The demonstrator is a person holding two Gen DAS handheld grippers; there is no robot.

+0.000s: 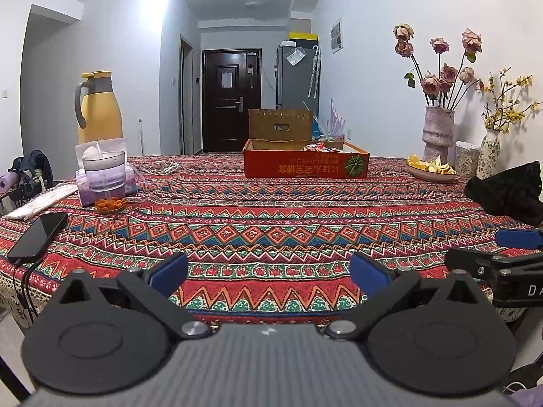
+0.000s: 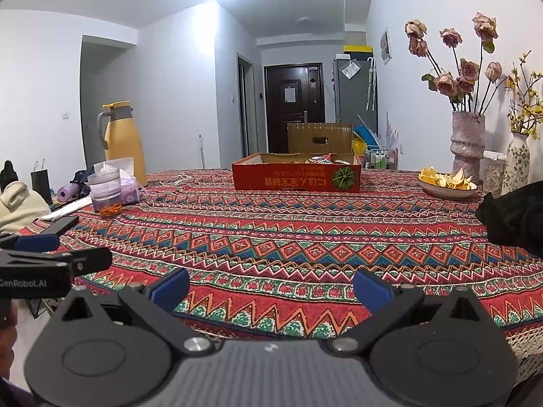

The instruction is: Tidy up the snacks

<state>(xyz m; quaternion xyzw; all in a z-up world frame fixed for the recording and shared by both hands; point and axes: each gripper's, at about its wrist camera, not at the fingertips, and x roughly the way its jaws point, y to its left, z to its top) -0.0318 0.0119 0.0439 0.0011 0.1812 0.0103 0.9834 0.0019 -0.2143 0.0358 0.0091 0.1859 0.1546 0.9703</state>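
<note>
Hovering low over the near edge of the patterned tablecloth (image 1: 271, 210), my left gripper (image 1: 268, 271) and my right gripper (image 2: 271, 286) both have their blue-padded jaws spread wide with nothing between them. Each camera catches the other gripper at its side.

My left view shows a dark phone (image 1: 39, 235) with a cable lying flat near the left table edge; my right view sees it only edge-on, but adds a cream hooded garment (image 2: 20, 203) and a small black paper bag (image 2: 41, 181) beyond the table.

I count one red cardboard box (image 1: 305, 164), one yellow jug (image 1: 99, 108), one clear cup (image 1: 105, 179) with orange bits at the bottom, one shallow dish of yellow peel (image 1: 431, 169) and two vases (image 1: 437, 132) (one with dried roses, one with yellow sprigs).

The snacks (image 2: 319, 160) lie inside the box, far across the table at its middle: red and white wrappers just showing above the low rim, too small to count. The box's brown flap stands upright behind them.
</note>
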